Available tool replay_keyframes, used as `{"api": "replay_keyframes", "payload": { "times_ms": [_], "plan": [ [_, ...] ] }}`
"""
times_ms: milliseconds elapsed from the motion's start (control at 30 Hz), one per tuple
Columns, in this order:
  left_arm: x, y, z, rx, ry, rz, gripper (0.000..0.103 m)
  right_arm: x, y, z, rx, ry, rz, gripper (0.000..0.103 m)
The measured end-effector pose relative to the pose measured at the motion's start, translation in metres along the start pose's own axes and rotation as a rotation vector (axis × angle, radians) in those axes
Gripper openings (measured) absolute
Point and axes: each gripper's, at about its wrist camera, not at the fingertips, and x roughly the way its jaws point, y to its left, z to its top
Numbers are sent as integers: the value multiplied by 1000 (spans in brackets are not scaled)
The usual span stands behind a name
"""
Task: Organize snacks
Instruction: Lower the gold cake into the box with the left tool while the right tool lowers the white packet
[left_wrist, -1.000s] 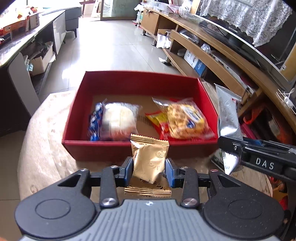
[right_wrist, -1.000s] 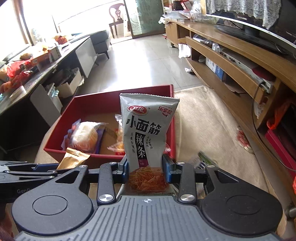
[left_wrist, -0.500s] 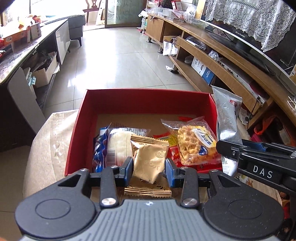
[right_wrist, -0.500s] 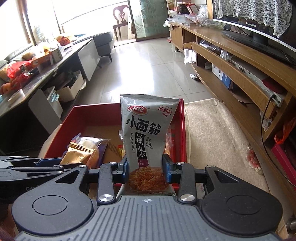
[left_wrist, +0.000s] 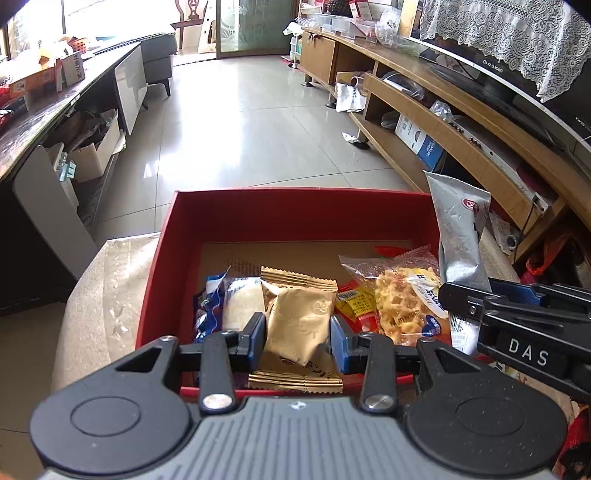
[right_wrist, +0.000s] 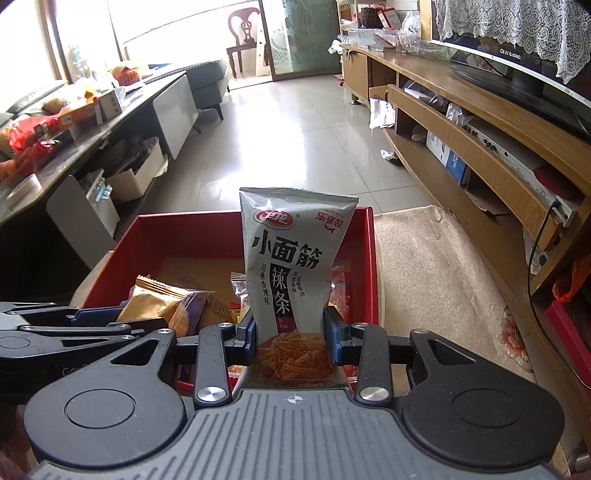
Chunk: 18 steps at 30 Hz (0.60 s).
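Left gripper (left_wrist: 297, 334) is clamped on a gold foil snack packet (left_wrist: 300, 325) above the open red cardboard box (left_wrist: 295, 212); right gripper (right_wrist: 291, 334) pinches an upright grey spicy-strip pouch (right_wrist: 291, 258) over the box's right side, among loose snacks.

The gold packet (left_wrist: 297, 325) is crinkled matt foil; the grey packet (right_wrist: 291, 266) is smooth, slightly shiny plastic film; the red box (left_wrist: 295, 218) has matt card walls and a brown cardboard floor; the floor (left_wrist: 240, 122) is glossy tile; the shelf (right_wrist: 480, 158) is wood.
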Motion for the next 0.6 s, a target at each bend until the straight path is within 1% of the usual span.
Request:
{"api": "replay_keyframes", "payload": {
  "times_ms": [367,600],
  "plan": [
    [14,-5,9,19,-7,17,33,16,7,5,-28,2,-7,43],
    [23,-7,9,25,1,19,33,24,7,6,-33,9,-14,43]
  ]
}}
